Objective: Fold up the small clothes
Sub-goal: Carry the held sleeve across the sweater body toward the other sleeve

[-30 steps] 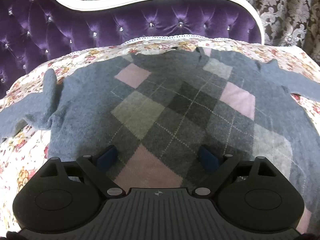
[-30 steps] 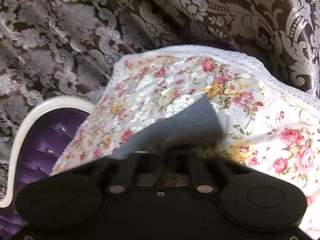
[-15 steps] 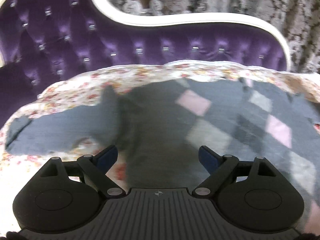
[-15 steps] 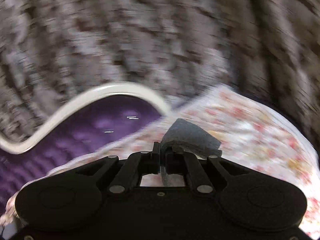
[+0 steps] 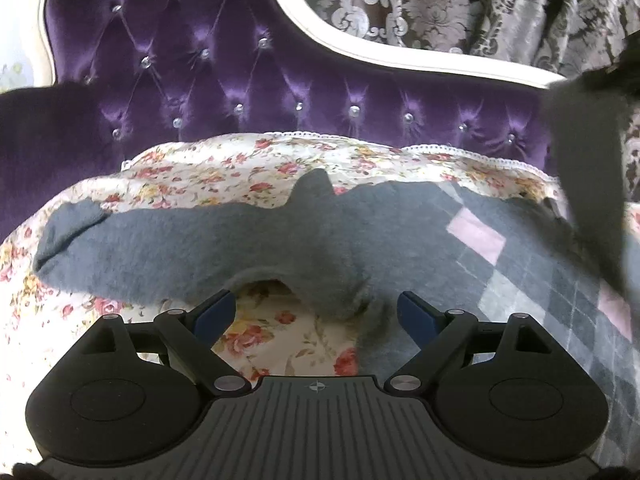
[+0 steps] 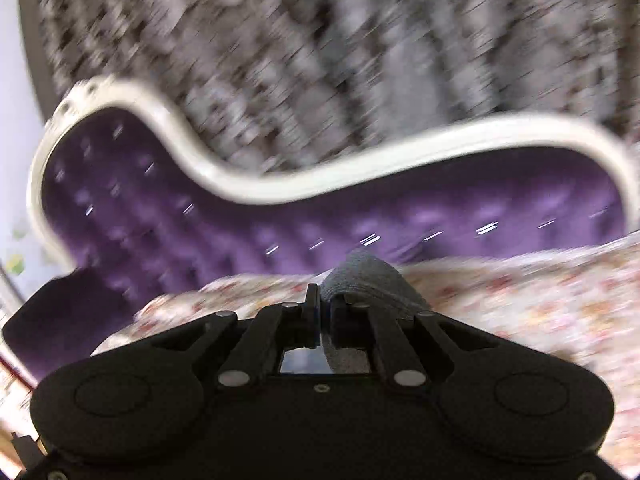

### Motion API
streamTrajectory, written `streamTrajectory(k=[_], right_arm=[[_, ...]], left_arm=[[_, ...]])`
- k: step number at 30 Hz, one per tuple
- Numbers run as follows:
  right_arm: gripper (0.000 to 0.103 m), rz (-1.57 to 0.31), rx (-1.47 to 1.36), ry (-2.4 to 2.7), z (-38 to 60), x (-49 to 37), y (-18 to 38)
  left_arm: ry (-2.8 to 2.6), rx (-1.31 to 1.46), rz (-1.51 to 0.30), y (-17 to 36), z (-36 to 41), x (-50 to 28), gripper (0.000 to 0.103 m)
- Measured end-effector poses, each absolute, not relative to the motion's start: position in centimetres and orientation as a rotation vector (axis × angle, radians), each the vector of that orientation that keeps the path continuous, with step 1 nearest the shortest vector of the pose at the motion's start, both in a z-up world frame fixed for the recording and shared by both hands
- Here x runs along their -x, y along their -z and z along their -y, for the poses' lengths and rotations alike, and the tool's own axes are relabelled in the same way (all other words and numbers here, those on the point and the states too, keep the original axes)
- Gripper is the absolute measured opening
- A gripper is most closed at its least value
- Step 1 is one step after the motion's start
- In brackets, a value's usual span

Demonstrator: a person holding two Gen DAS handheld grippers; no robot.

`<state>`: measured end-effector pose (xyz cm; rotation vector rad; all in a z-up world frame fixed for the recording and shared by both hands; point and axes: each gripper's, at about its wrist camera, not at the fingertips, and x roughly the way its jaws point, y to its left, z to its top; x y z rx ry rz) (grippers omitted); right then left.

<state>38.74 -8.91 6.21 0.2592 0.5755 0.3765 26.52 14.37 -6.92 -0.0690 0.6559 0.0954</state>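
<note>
The sweater (image 5: 360,240) lay across the floral cover (image 5: 200,168), soft and limp. Right tongs (image 6: 324,312) pinched its sleeve (image 6: 368,276); left tongs (image 5: 316,312) gaped empty by the armpit.

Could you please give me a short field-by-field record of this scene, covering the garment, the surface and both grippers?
garment: grey argyle sweater, lying front up
surface: floral cover in front of a purple tufted headboard
left sleeve: spread flat, out to the side
right sleeve: lifted off the cover, cuff pinched
left gripper: open, empty, over the sleeve's underarm
right gripper: shut on the right sleeve, raised
blur: right wrist view smeared
fold: not yet made
</note>
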Motion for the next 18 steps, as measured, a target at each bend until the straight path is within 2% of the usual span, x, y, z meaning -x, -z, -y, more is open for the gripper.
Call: streamTrajectory(k=[12, 16, 17, 18], right_arm=[[0.012, -0.738, -0.143, -0.522, -5.4, -39.6, 4.3], [0.025, -0.797, -0.11, -0.597, -6.4, -38.8, 5.9], [0.033, -0.801, -0.116, -0.61, -6.1, -38.6, 6.0], [0.05, -0.793, -0.119, -0.617, -5.7, -38.3, 5.9]], left_arm=[[-0.111, 0.122, -0.678, 7.2, -15.7, -26.3, 0.088], [-0.108, 0.132, -0.7, 7.5, -15.8, -26.6, 0.088], [-0.108, 0.132, -0.706, 7.6, -15.8, -26.7, 0.088], [-0.108, 0.131, -0.71, 7.7, -15.8, -26.7, 0.088]])
